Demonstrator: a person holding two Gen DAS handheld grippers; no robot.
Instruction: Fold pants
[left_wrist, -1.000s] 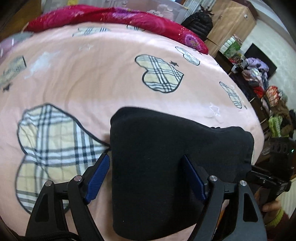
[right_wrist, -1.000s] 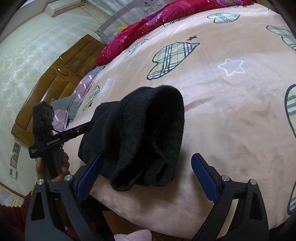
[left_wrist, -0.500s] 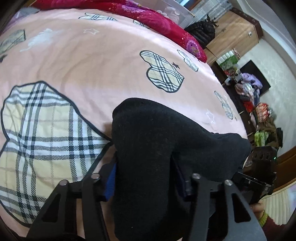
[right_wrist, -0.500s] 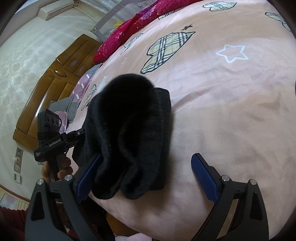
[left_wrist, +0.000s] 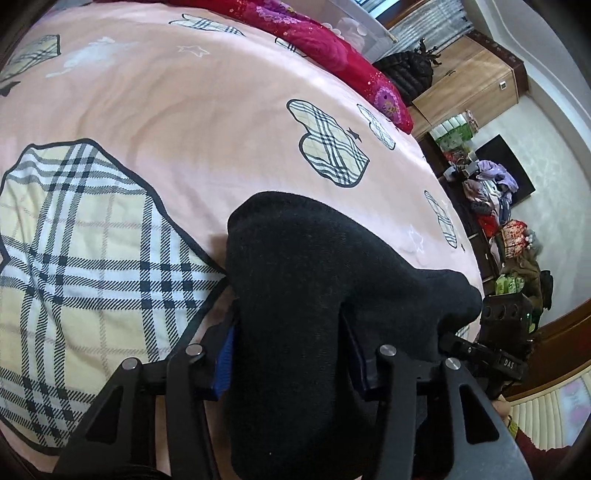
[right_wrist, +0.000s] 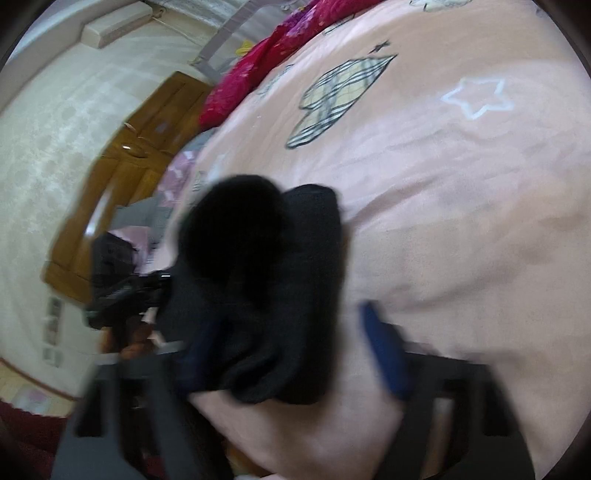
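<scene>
Jaws of the left gripper (left_wrist: 291, 365) are closing, and both blue pads already press on the black pants (left_wrist: 325, 295), so this side is grasping the bundle. Jaws of the right gripper (right_wrist: 291, 347) are closing too; the pants (right_wrist: 266, 288) lie between them, with the left pad against the cloth, but the right pad stands apart from it, so this side does not grip yet.

The pants lie on the pink bed sheet (left_wrist: 184, 122) near its front edge, already folded into a thick, compact bundle. I judge the folding is mostly done; what is left may be a last fold, or to lift and place the bundle.

The left view is sharp and shows the firm pinch and the bundle's smooth top. The right view is blurred, but only it shows the rounded end layers and the gap at the right pad.
</scene>
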